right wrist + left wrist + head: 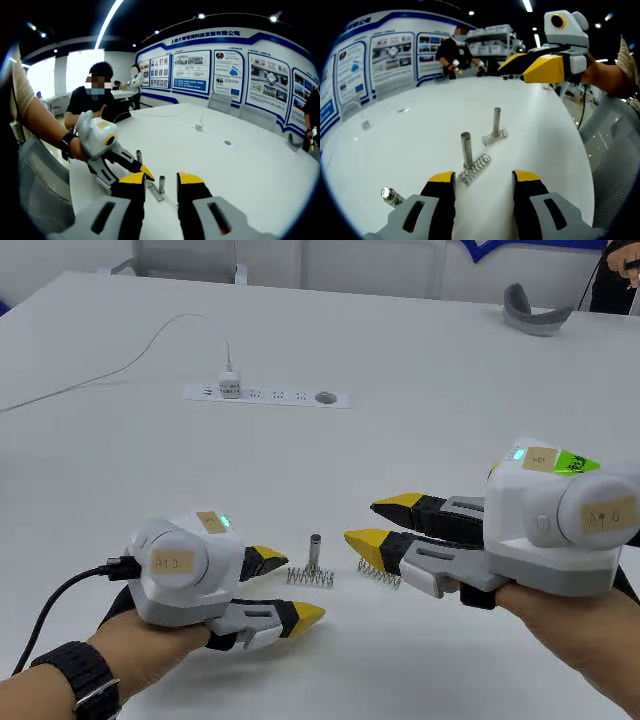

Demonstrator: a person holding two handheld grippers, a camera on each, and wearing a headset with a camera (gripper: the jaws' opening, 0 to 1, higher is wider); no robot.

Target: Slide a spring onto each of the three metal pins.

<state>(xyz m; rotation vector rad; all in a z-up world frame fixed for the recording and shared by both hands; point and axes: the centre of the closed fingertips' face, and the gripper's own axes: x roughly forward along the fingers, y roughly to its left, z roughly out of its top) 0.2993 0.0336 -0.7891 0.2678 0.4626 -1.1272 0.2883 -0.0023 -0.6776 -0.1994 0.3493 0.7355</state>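
On the white table [420, 380] a short upright steel pin [315, 552] stood between the two tools. A coiled wire spring [310, 577] lay on its side touching the pin's base, not threaded onto it. The left gripper [288, 588] sat low, just to the person's left of that pin, its yellow-tipped jaws spread apart and grasping nothing. The right gripper [365, 522] hovered just to the pin's right, its jaws likewise parted and empty. A second spring [378, 573] lay flat a little right of the pin, close under the right gripper's lower jaw. In the left gripper view a second steel pin [496, 120] stood upright beyond the first, with that second spring at its foot. A third pin [390, 196] sat nearer and to the left of the first; it may have carried a coil, though the fisheye edge was too blurred to be sure. A white power strip [267, 395] lay well beyond the pin.
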